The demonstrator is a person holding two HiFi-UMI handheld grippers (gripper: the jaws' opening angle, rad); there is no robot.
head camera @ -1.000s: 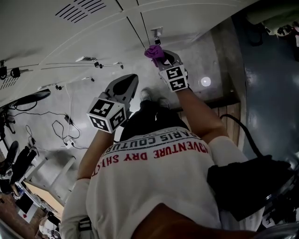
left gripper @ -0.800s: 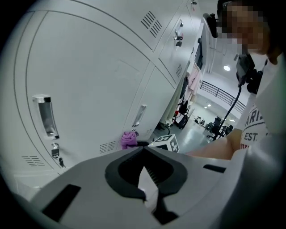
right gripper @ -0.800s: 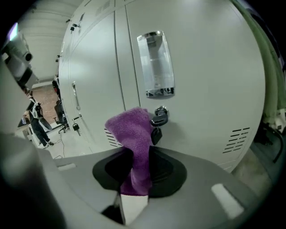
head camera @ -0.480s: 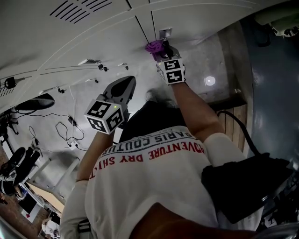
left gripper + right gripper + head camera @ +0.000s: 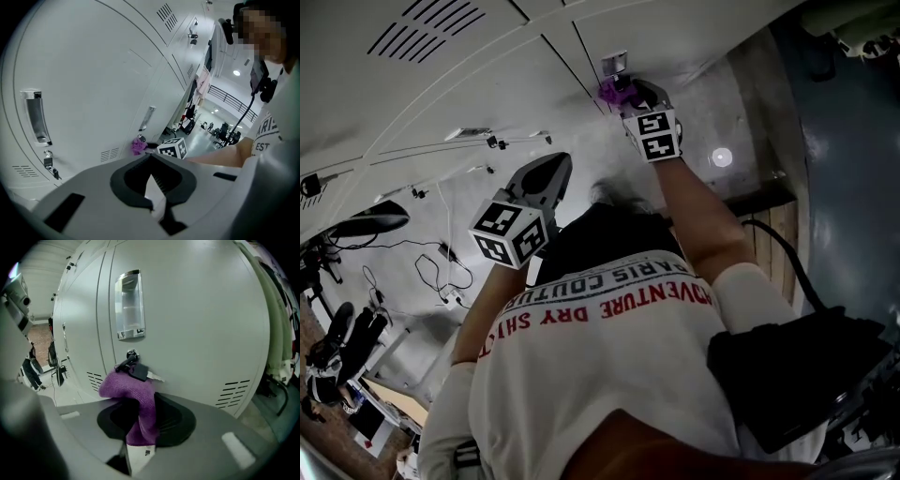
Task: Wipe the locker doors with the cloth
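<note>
R gripper (image 5: 139,430) holds the purple cloth (image 5: 133,392) on a locker door (image 5: 201,310) at the lock; L gripper (image 5: 153,185) idle.

R jaws are clamped on the cloth's lower end, so the bunched top sticks out fwd as a wiping pad. The pad touches the door just under the keyed lock (image 5: 131,354), w/ the black key tag (image 5: 139,372) lying on top of it. The recessed handle (image 5: 129,305) is right above, and the vent slots (image 5: 233,392) are off to the side, lower down. In the head view the R arm is stretched out so the cloth reaches the door near the seam btwn two doors. L jaws are pressed together w/ nothing btwn them. The L gripper is held back off the lockers, prob. kept clear because wiping needs one hand only. Wipe looks under way around the lock. Risk: the cloth could snag on the key or tag.
</note>
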